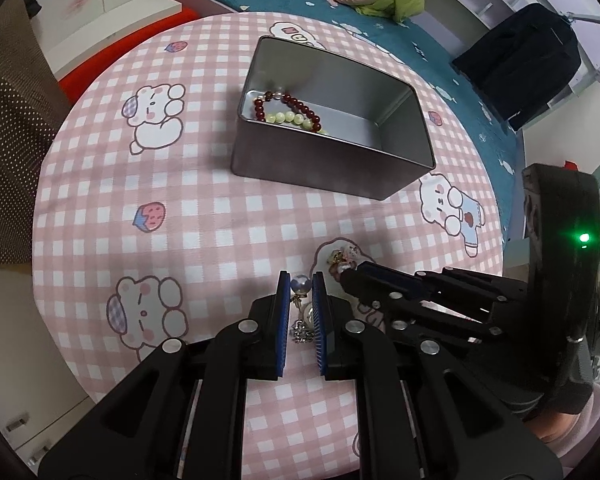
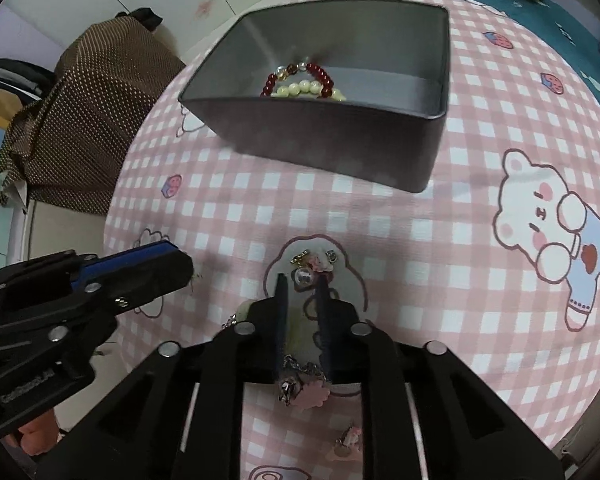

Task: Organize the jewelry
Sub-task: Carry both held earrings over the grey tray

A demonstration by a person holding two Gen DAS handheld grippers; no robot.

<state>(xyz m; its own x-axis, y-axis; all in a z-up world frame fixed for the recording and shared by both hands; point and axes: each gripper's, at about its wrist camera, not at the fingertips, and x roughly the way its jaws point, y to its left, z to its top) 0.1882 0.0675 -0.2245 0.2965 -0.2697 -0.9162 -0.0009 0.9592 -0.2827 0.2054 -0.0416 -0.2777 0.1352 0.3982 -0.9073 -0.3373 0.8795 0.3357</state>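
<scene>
A round table (image 1: 220,216) covered in pink gingham with cartoon bears carried an open grey metal tin (image 1: 324,160) toward its far side. Bare cloth lay all around the tin, widest on the near and left sides; the far rim of the table butted against a teal bedspread (image 1: 440,64).

Inside the tin, against its far-left wall, lay a dark red bead bracelet (image 1: 290,102) touching a pale yellow bead bracelet (image 1: 296,118); the rest of the tin floor was bare metal.

The left gripper (image 1: 301,280) stood low over the near part of the table, its blue-padded jaws drawn close around a pearl earring (image 1: 301,283), whose chain and second bead hung between the fingers. Whether the pads actually pressed the pearl could not be told.

Just to its right, the right gripper (image 2: 301,282) reached in, narrowed around a clear round bead (image 2: 303,278) of a pink-and-gold jewelry piece (image 2: 316,262) lying on the cloth; contact was likewise unclear.

Only the right wrist view showed a pink flower charm (image 2: 308,394) with a silver clip under that gripper's body and another small pink trinket (image 2: 350,438) nearer the table edge. It also showed a brown dotted cloth (image 2: 88,128) beyond the left rim. Only the left wrist view showed a black backpack (image 1: 528,60) on the far right.
</scene>
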